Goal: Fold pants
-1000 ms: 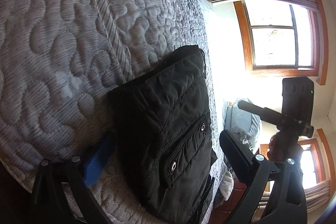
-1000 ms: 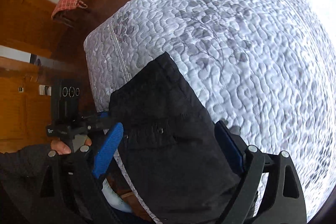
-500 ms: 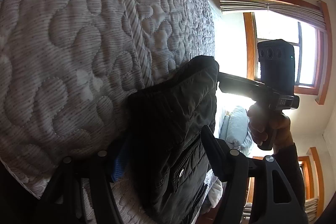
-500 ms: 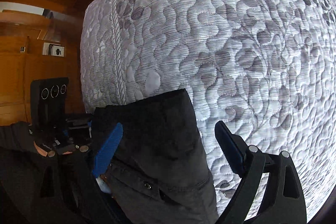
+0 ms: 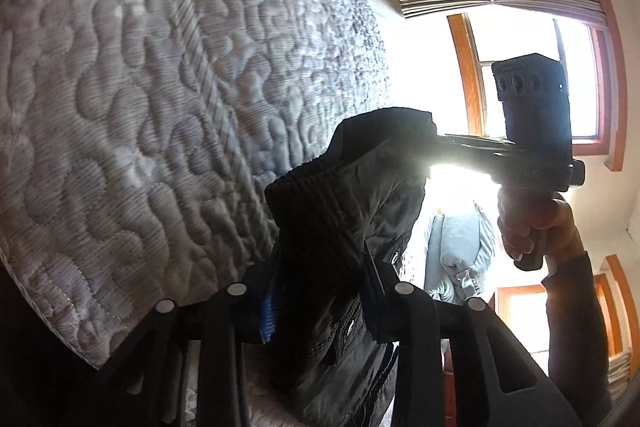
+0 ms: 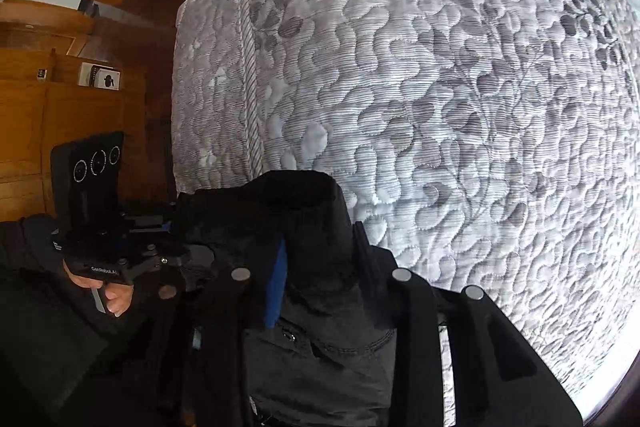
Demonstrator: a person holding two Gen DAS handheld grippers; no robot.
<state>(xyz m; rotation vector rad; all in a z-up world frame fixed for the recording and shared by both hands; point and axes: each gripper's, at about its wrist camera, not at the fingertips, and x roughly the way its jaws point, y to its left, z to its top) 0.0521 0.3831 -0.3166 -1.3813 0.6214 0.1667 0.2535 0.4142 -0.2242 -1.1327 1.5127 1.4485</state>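
Black pants [image 5: 344, 227] with snap buttons hang at the near edge of a quilted grey-white mattress [image 5: 160, 107]. My left gripper [image 5: 320, 291] is shut on the elastic waistband at one corner. My right gripper [image 6: 320, 267] is shut on the other corner of the pants [image 6: 304, 227]. Both hold the fabric lifted just off the mattress [image 6: 460, 107]. In the left wrist view the right gripper's body [image 5: 532, 131] pinches the far corner. In the right wrist view the left gripper's body [image 6: 104, 227] is at the left.
The mattress corner [image 6: 180, 19] drops to a wooden floor and wooden cabinets [image 6: 48, 99] at the left. A bright window [image 5: 536, 75] with a wooden frame and a pile of pale fabric [image 5: 460, 251] lie past the bed's edge.
Both grippers went from open around the pants to shut on the waistband corners. The pants have been raised from lying flat on the mattress.
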